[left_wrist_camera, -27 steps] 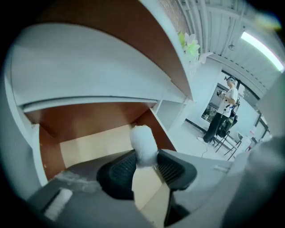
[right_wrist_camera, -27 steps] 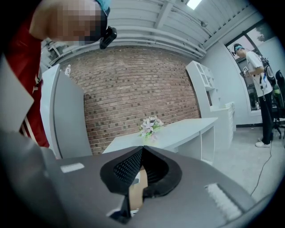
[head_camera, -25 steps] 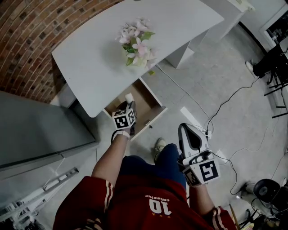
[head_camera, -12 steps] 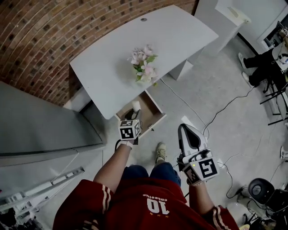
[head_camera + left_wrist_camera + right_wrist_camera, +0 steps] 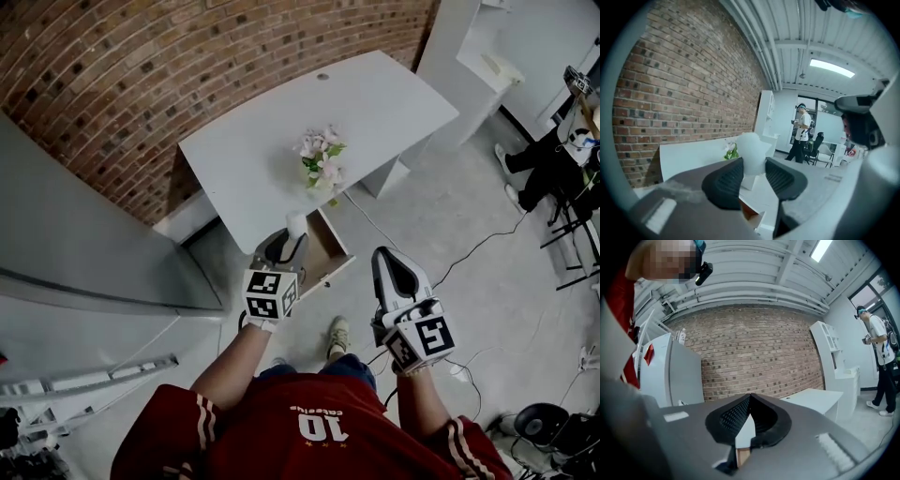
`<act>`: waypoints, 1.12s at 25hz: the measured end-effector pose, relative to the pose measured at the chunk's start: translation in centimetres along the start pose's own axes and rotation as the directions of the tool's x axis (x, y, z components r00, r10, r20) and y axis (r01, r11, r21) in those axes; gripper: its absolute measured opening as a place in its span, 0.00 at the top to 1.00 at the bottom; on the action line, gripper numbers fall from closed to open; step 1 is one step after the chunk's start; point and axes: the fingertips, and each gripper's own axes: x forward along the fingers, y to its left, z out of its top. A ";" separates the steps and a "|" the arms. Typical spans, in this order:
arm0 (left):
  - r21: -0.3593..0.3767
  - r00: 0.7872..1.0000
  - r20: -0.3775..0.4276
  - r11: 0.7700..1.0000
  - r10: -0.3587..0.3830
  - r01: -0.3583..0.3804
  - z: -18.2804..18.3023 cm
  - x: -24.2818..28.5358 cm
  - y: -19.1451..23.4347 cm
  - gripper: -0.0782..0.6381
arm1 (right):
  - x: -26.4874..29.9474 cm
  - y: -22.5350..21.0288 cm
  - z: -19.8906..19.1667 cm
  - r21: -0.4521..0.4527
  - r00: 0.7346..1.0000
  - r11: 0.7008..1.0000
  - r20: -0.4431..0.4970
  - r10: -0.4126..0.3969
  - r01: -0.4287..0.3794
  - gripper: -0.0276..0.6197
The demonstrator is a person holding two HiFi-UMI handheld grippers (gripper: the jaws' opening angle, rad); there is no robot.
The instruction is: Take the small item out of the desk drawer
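A red brick wall backs a white counter on a pale concrete floor, where thin cables trail. A small bunch of pink and white flowers stands near the counter's front edge. Under that edge a drawer is pulled open and shows its brown wooden inside.

The left tool is closed on the small white item. In the left gripper view the two black ribbed pads press on either side of the small white item, which has a rounded top and a squarer base. It is held up in the air above the open drawer, out of it, with the counter and flowers behind.

The right tool is held apart to the right, over the floor. In the right gripper view the right tool has its jaws together at the tips with nothing between them.

Far off in the left gripper view a person stands by office chairs.
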 end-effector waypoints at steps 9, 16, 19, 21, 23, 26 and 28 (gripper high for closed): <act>0.170 0.979 0.195 0.985 -0.055 0.021 8.3 -13.4 -1.5 0.67 | -0.9 8.6 1.7 0.038 0.999 0.998 0.023 0.044 -0.045 0.95; 0.239 0.958 0.261 0.969 -0.120 0.056 11.4 -21.9 -1.3 0.67 | -3.5 15.7 2.8 0.046 0.997 0.999 0.070 0.019 -0.023 0.95; 0.278 0.948 0.276 0.957 -0.157 0.077 12.2 -25.0 -1.8 0.67 | -5.3 17.5 3.0 0.036 0.997 0.999 0.081 -0.012 0.009 0.95; 0.301 0.943 0.282 0.949 -0.179 0.090 12.5 -26.5 -2.1 0.67 | -6.2 18.1 2.7 0.030 0.996 0.999 0.079 -0.037 0.034 0.95; 0.293 0.939 0.285 0.950 -0.192 0.106 12.5 -27.6 -2.2 0.67 | -7.0 18.5 2.4 0.024 0.996 0.998 0.069 -0.060 0.058 0.95; 0.282 0.937 0.293 0.954 -0.192 0.107 12.5 -29.1 -2.3 0.67 | -7.7 19.1 2.2 0.000 0.995 0.997 0.058 -0.082 0.082 0.95; 0.281 0.937 0.293 0.954 -0.191 0.107 12.5 -29.9 -2.3 0.67 | -7.9 19.5 2.3 -0.014 0.994 0.996 0.058 -0.091 0.092 0.95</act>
